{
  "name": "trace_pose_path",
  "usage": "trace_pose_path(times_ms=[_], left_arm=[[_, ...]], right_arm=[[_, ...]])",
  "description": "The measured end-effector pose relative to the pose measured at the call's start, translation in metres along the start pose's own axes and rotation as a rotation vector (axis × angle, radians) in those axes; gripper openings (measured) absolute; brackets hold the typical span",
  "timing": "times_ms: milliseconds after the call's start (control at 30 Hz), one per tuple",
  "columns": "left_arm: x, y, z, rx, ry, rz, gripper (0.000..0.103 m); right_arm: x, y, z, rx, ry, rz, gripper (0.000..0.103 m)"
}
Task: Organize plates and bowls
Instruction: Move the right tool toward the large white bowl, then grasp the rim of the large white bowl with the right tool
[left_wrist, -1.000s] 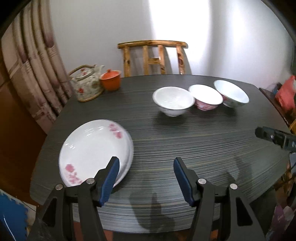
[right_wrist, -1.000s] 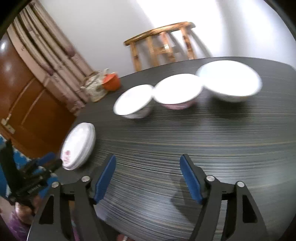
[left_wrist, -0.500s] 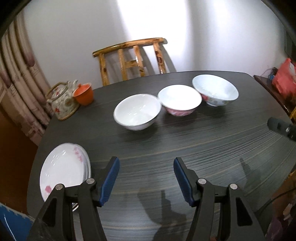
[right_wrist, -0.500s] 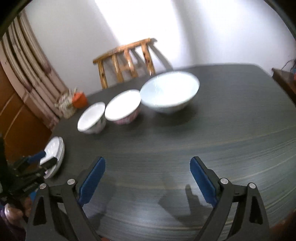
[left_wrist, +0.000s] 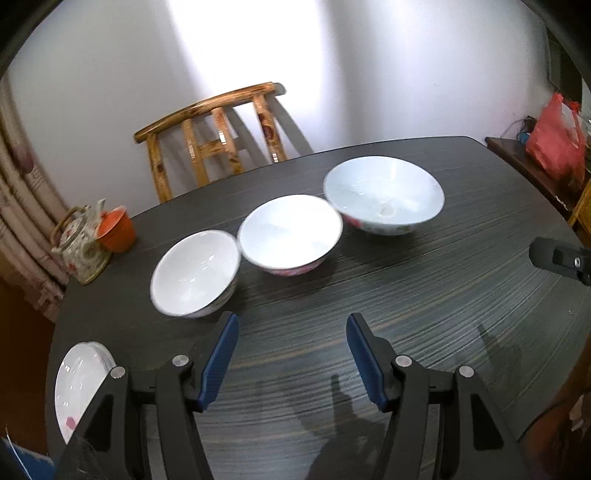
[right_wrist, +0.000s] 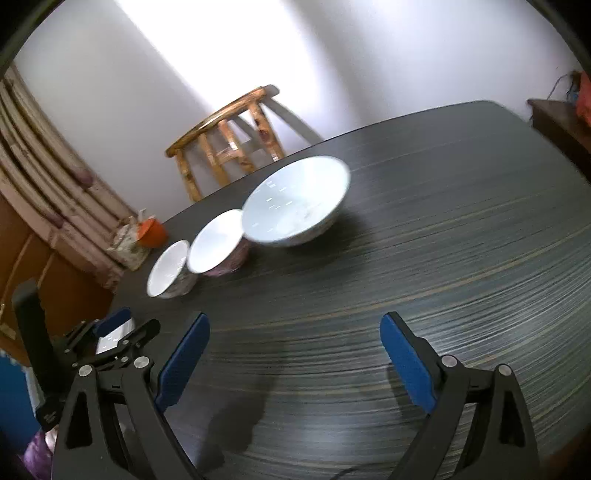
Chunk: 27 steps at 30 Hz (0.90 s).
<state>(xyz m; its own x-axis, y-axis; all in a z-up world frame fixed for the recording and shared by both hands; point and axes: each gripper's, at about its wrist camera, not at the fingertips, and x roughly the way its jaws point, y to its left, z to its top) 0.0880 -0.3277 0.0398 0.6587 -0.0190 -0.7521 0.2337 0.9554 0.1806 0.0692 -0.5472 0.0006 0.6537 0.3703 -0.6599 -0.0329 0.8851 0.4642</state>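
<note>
White wall and a wooden chair (left_wrist: 218, 136) stand behind the dark striped bench (left_wrist: 424, 295) in the left wrist view. Three bowls sit in a slanting row on it: a small white bowl (left_wrist: 195, 273) at the left, a pink-patterned bowl (left_wrist: 290, 234) in the middle, and a large pale blue bowl (left_wrist: 384, 194) at the right, neighbouring rims touching or nearly so. A floral teapot (left_wrist: 79, 243) and an orange cup (left_wrist: 116, 229) stand near the bench's far left edge. A stack of white plates (left_wrist: 79, 376) lies at the near left corner, partly hidden by the left tool (left_wrist: 291, 356), whose blue pads are spread apart and hold nothing.

From the right wrist view, the same bench (right_wrist: 443, 258) shows the large pale blue bowl (right_wrist: 295, 199) nearest, then the pink-patterned bowl (right_wrist: 218, 245) and the small white bowl (right_wrist: 168, 273) farther left. The right tool (right_wrist: 295, 363) is spread wide over bare bench, empty. The left tool (right_wrist: 110, 336) appears at the lower left, over the plates.
</note>
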Motion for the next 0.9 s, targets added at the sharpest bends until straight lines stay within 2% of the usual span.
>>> trace_pose_path(times_ms=[100, 200, 300, 400, 467, 533, 667, 833, 900], left_arm=[[0.009, -0.011, 0.008, 0.004, 0.008, -0.033, 0.062], [0.026, -0.016, 0.018, -0.037, 0.059, -0.133, 0.062], [0.043, -0.017, 0.031, -0.094, 0.108, -0.234, 0.062], [0.059, -0.014, 0.043, -0.162, 0.155, -0.307, 0.062], [0.072, -0.009, 0.049, -0.223, 0.188, -0.372, 0.062], [0.082, -0.003, 0.055, -0.288, 0.211, -0.411, 0.062], [0.100, 0.004, 0.066, -0.378, 0.243, -0.468, 0.062], [0.116, 0.006, 0.076, -0.421, 0.265, -0.460, 0.062], [0.123, 0.011, 0.079, -0.461, 0.271, -0.495, 0.062]], right_arm=[[0.003, -0.011, 0.011, 0.019, -0.007, -0.007, 0.093], [0.010, -0.017, 0.026, 0.016, -0.016, -0.030, 0.093], [0.021, -0.027, 0.043, 0.039, -0.005, -0.006, 0.092], [0.037, -0.034, 0.058, 0.071, 0.026, 0.011, 0.080], [0.048, -0.037, 0.068, 0.087, 0.046, 0.036, 0.068], [0.060, -0.038, 0.078, 0.099, 0.065, 0.055, 0.064], [0.090, -0.048, 0.099, 0.160, 0.120, 0.098, 0.061], [0.127, -0.054, 0.130, 0.178, 0.182, 0.090, 0.061], [0.142, -0.052, 0.139, 0.159, 0.206, 0.071, 0.061]])
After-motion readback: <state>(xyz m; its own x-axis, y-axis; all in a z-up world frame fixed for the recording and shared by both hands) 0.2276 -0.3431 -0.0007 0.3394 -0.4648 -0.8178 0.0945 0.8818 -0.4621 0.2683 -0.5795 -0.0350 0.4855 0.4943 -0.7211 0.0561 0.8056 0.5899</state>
